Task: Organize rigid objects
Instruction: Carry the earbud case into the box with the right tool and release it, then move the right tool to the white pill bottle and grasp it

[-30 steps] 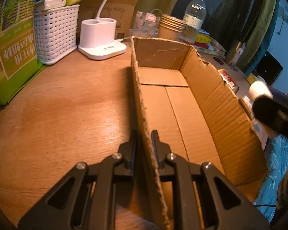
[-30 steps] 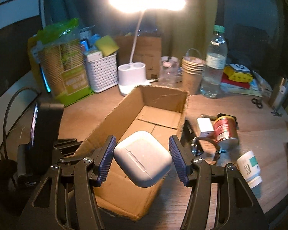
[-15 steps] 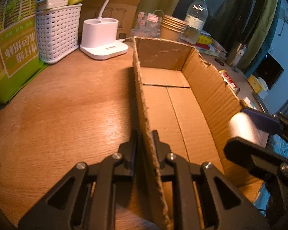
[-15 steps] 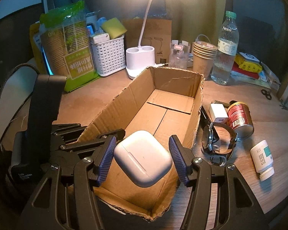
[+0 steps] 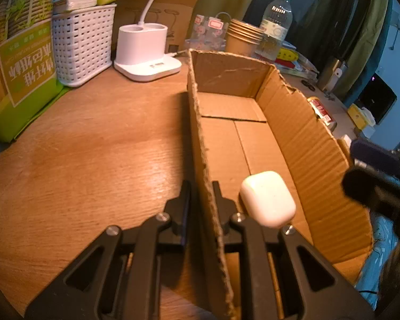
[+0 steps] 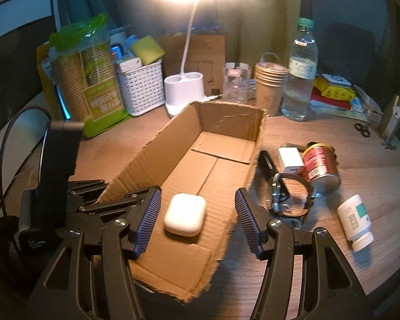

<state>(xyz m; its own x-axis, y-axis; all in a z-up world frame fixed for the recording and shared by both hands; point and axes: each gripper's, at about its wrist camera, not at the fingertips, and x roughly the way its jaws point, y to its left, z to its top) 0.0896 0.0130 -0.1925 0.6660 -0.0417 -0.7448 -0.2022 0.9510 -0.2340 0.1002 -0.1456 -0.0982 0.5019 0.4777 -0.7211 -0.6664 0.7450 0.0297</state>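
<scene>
An open cardboard box (image 6: 226, 122) (image 5: 306, 138) lies on the wooden desk. A white earbud case (image 6: 184, 218) (image 5: 268, 198) rests on the box floor near its front end. My right gripper (image 6: 197, 220) is open above the box, its blue pads either side of the case and apart from it. My left gripper (image 5: 202, 197) is shut on the box's left wall. On the desk right of the box lie a wristwatch (image 6: 290, 200), a red can (image 6: 320, 165), a white charger (image 6: 290, 161), a black stick (image 6: 268, 166) and a white pill bottle (image 6: 356, 222).
Behind the box stand a white lamp base (image 6: 184, 90), a white basket (image 6: 141, 88), stacked paper cups (image 6: 270, 85), a water bottle (image 6: 300, 74) and a green cup package (image 6: 93, 80). Scissors (image 6: 362, 129) lie at the far right.
My right gripper has opened and let go of the earbud case, which now lies on the box floor. The left gripper has kept its hold on the box wall.
</scene>
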